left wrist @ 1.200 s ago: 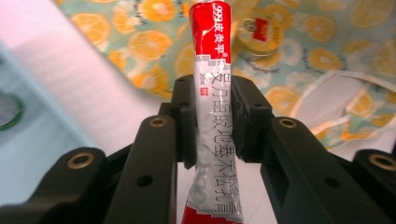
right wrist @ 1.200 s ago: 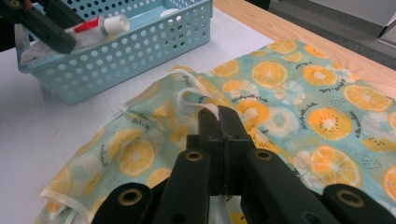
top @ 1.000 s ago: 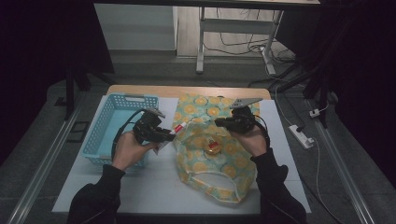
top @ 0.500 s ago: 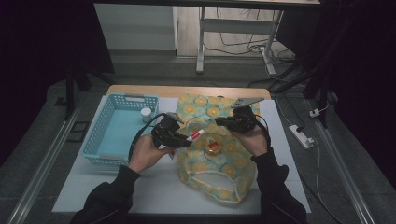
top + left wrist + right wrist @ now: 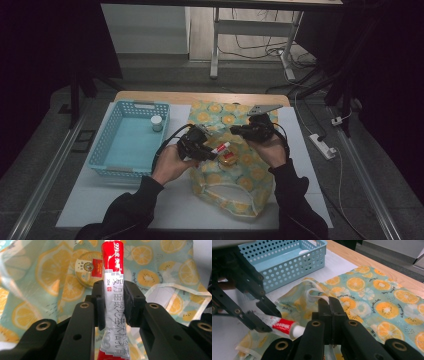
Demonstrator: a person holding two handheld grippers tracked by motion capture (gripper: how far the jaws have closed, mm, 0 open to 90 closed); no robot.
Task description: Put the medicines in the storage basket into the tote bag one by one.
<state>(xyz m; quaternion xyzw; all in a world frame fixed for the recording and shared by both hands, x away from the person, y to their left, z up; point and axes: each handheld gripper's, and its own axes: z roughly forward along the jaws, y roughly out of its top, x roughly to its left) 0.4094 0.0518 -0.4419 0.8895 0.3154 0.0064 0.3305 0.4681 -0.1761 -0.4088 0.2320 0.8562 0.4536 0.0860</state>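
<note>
My left gripper (image 5: 113,291) is shut on a red and white tube (image 5: 113,270), gripped across its middle with the cap end pointing away. In the high view the left gripper (image 5: 210,150) holds the tube (image 5: 220,147) over a fruit-print bag (image 5: 235,190), just above a round tin (image 5: 228,159) that lies on the fabric. My right gripper (image 5: 329,302) is shut on the bag's white strap (image 5: 315,293) and holds that edge raised. In the right gripper view the tube (image 5: 283,326) and the left gripper (image 5: 265,320) hang close at the left.
A blue perforated basket (image 5: 107,150) stands at the left of the table with a small white jar (image 5: 157,123) in its far right corner. A wooden table edge (image 5: 200,96) runs along the back. A power strip (image 5: 322,146) lies on the floor to the right.
My left gripper has carried the tube rightward from beside the basket to over the bag, near the tin. The right gripper has stayed in place.
</note>
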